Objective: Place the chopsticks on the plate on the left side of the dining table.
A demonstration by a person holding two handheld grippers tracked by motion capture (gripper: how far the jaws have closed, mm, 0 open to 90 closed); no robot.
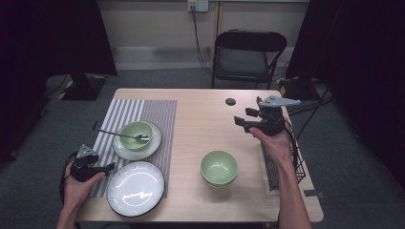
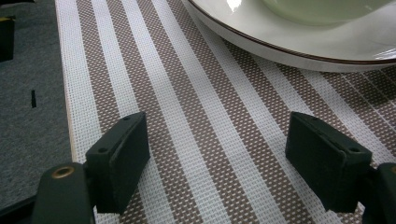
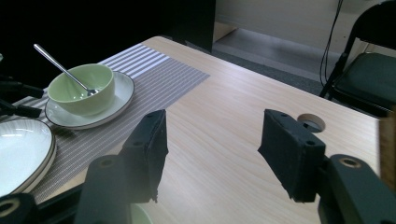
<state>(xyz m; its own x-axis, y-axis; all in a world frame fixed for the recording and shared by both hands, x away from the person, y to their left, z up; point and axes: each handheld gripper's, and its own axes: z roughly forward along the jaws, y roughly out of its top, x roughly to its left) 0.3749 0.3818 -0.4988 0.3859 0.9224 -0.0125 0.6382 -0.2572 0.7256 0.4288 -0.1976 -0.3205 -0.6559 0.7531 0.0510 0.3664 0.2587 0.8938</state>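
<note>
L gripper (image 2: 217, 163) jaws apart over placemat (image 2: 196, 116) (by plate (image 2: 299, 46)); R gripper (image 3: 210, 149) apart, empty.

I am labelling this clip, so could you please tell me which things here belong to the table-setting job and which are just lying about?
In the job:
left gripper, open
right gripper, open
large plate
bowl with spoon on small plate
stacked bowls
placemat

Lying about:
wire rack
folding chair
table hole cap

chair (image 1: 249, 56) behind table | wall socket (image 1: 197, 5) | wire rack (image 1: 282, 167), perhaps, at table's right edge
</note>
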